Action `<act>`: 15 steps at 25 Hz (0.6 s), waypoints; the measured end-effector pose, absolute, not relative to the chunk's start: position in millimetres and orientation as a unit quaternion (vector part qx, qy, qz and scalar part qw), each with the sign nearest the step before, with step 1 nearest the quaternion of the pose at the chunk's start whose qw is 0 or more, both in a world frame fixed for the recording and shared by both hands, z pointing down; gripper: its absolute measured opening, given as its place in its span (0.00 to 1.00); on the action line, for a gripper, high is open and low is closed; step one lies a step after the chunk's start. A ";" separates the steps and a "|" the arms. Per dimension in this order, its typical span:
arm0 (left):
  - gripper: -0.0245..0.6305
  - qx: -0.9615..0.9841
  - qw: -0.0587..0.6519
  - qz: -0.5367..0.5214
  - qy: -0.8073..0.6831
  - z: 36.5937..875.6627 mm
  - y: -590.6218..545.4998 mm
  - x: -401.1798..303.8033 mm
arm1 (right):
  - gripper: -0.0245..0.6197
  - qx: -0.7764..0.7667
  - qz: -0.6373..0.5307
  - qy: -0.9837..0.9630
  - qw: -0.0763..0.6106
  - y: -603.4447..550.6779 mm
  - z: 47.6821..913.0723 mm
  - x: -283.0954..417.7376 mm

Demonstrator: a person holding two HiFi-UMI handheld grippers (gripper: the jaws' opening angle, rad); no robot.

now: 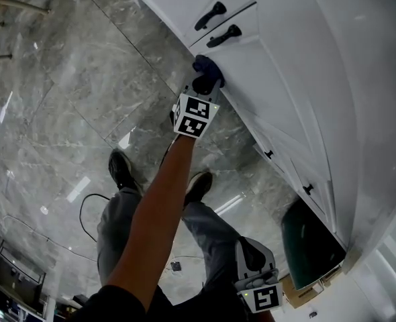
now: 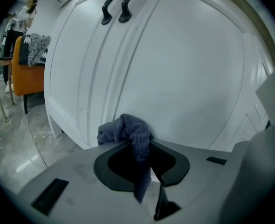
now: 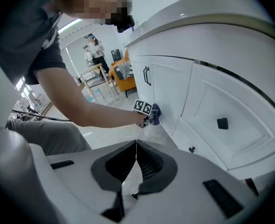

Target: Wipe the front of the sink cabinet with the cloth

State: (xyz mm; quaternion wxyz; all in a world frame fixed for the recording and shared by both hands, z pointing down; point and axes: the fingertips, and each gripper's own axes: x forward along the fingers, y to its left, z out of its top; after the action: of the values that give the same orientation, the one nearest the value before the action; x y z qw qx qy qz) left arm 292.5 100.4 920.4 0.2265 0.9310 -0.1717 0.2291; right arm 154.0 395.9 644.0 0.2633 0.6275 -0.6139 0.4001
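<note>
Wiping looks under way: the left claw (image 2: 143, 146) clamps the blue cloth (image 2: 127, 127) against the white cabinet door (image 2: 175, 78), low at frame centre, the right claw (image 3: 136, 149) hangs closed and empty, and the next move likely needs a steady sweep keeping contact.

We hold the crumpled blue-grey cloth (image 2: 128, 129) between the jaws of our left gripper (image 2: 142, 143), against the white panelled sink cabinet door (image 2: 184, 78), below its two black bar handles (image 2: 123, 3). Our right gripper (image 3: 136, 146) hangs behind, well apart from the cabinet.
</note>
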 end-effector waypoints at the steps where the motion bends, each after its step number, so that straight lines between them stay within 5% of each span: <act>1: 0.15 0.933 0.226 0.221 -0.172 913.8 104.9 293.3 | 0.05 0.628 0.400 -0.615 0.260 393.7 644.0 153.9; 9: 0.14 0.948 0.237 0.196 -0.084 840.1 238.1 326.8 | 0.05 0.620 0.394 -0.632 0.244 366.7 628.2 140.3; 15: 0.14 0.958 0.216 0.175 -0.064 756.9 238.2 325.1 | 0.05 0.622 0.384 -0.638 0.239 350.2 586.9 137.8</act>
State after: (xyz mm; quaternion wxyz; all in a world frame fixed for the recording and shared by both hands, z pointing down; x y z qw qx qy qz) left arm 325.1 238.2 756.9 0.2158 0.9584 -0.0639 0.1754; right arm 137.8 350.2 586.9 0.2393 0.6224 -0.6385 0.3843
